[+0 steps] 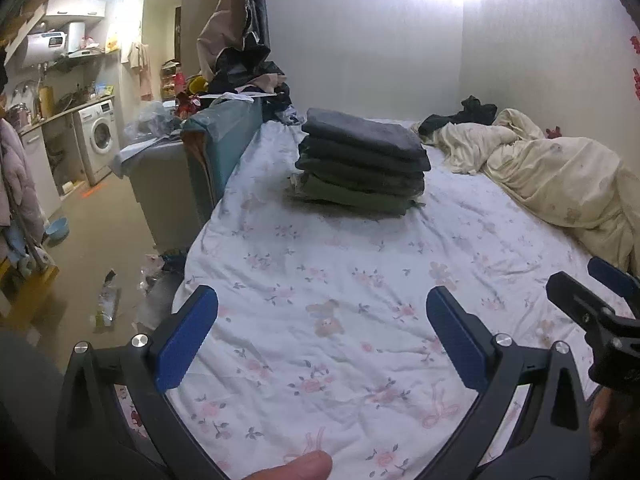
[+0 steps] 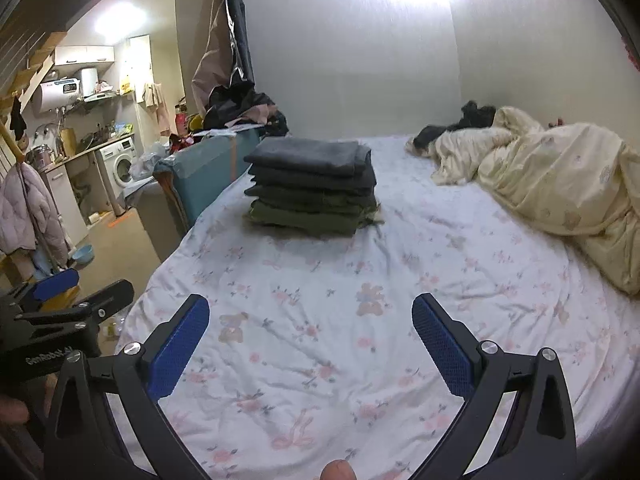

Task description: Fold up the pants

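Left wrist view: we hold the left gripper (image 1: 322, 340) spread wide and empty above the floral bedsheet (image 1: 320, 280); the right gripper (image 2: 310, 344) is likewise released. The folded pants (image 1: 362, 160) sit stacked farther up the bed, near the cream duvet (image 1: 560, 176).

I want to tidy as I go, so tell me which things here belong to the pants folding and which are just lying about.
Part of the job:
stack of folded pants
left gripper, open
right gripper, open
floral bed sheet, the work surface

Just lying about:
cream duvet
dark garment by the wall
washing machine
blue basin
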Available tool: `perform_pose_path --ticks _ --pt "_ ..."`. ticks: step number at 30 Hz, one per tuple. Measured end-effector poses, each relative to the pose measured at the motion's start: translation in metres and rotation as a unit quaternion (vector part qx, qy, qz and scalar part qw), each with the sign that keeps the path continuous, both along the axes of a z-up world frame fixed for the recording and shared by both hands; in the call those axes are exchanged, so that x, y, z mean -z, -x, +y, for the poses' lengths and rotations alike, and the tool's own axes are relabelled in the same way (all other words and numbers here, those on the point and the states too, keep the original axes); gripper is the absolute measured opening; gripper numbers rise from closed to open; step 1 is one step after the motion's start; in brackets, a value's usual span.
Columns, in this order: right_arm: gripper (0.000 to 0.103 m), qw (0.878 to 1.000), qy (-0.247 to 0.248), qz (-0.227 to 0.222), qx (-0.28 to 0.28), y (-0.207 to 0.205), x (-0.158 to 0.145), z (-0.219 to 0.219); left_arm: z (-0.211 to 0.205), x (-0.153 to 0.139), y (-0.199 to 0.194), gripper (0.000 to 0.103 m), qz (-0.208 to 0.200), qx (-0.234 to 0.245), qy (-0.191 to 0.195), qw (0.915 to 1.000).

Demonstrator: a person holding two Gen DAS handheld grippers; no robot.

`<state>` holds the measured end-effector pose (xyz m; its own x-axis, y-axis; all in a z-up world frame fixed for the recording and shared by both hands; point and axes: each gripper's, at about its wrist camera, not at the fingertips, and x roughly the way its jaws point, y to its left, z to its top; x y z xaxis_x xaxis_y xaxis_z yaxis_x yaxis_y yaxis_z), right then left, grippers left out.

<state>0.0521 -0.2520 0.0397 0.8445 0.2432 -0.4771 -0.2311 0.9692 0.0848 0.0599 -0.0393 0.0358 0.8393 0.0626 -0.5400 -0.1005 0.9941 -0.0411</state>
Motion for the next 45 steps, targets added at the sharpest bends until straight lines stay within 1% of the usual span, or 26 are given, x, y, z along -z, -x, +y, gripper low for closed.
perform_pose_path --ticks 2,5,10,17,22,45 --pt "0.103 1.000 -0.006 0.004 0.006 -0.004 0.003 -0.001 0.000 -0.001 0.001 0.102 -0.005 -0.002 -0.004 1.0000" --pt "0.103 1.000 0.001 0.021 0.007 -0.011 0.012 0.001 -0.002 -0.002 0.004 0.102 -0.008 0.008 -0.003 0.9999" --pt "0.103 0.999 -0.001 0.040 0.007 -0.019 0.019 0.001 -0.004 -0.001 0.001 0.102 -0.009 0.008 -0.016 0.9998" --pt "0.103 0.999 -0.001 0.041 0.009 -0.019 0.020 0.001 -0.004 0.003 -0.003 0.102 0.001 0.012 -0.014 0.9998" --pt "0.103 0.999 -0.004 0.047 0.010 -0.021 0.021 -0.001 -0.006 0.004 -0.003 0.102 -0.003 0.015 -0.019 0.9997" --pt "0.103 0.999 -0.009 0.047 0.014 -0.020 0.022 -0.001 -0.007 0.006 -0.002 0.102 -0.008 0.014 -0.019 0.9997"
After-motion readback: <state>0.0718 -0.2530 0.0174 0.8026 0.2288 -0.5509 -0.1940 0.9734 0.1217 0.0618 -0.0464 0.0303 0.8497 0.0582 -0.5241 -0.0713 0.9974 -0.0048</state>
